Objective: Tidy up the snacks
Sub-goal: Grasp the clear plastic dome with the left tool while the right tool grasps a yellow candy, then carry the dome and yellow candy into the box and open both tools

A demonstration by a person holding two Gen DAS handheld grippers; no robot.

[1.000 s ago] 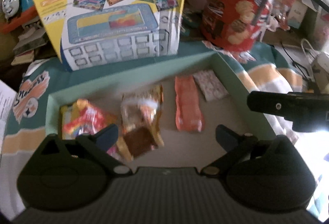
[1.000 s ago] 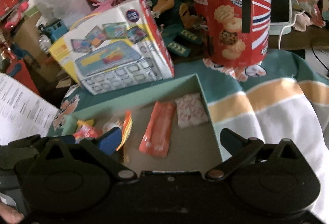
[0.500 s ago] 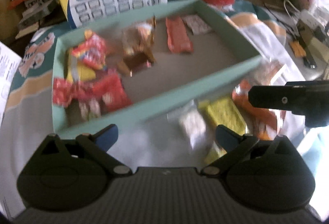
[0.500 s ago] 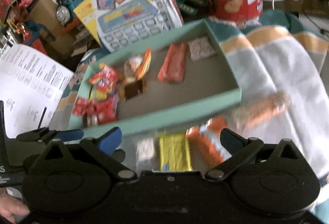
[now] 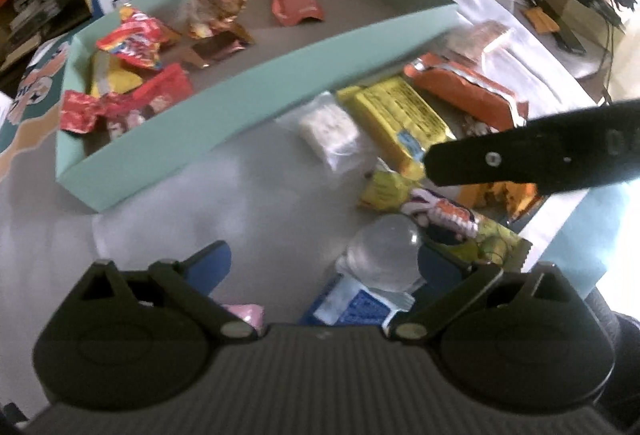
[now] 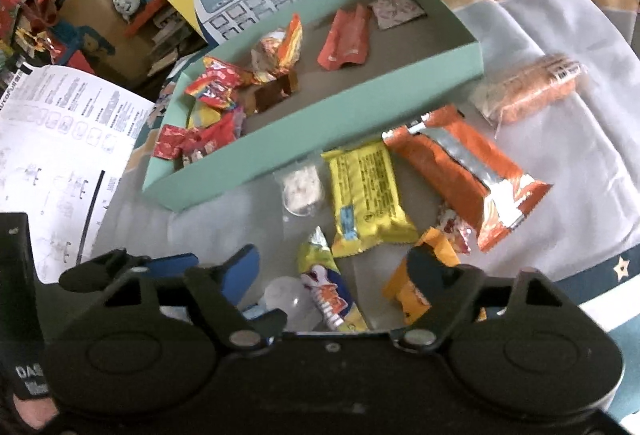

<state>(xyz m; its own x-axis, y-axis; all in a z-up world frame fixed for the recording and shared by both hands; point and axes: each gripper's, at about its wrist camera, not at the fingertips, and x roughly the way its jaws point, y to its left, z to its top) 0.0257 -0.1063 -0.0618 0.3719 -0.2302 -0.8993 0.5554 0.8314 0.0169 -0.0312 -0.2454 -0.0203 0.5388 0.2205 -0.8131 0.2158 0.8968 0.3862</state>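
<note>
We held both grippers, left (image 5: 320,267) and right (image 6: 332,275), spread wide and empty above loose snacks beside the green box (image 6: 320,115). The yellow packet (image 6: 366,191) looked light, crinkly, slippery; we judged its sealed end safest to pinch.
</note>
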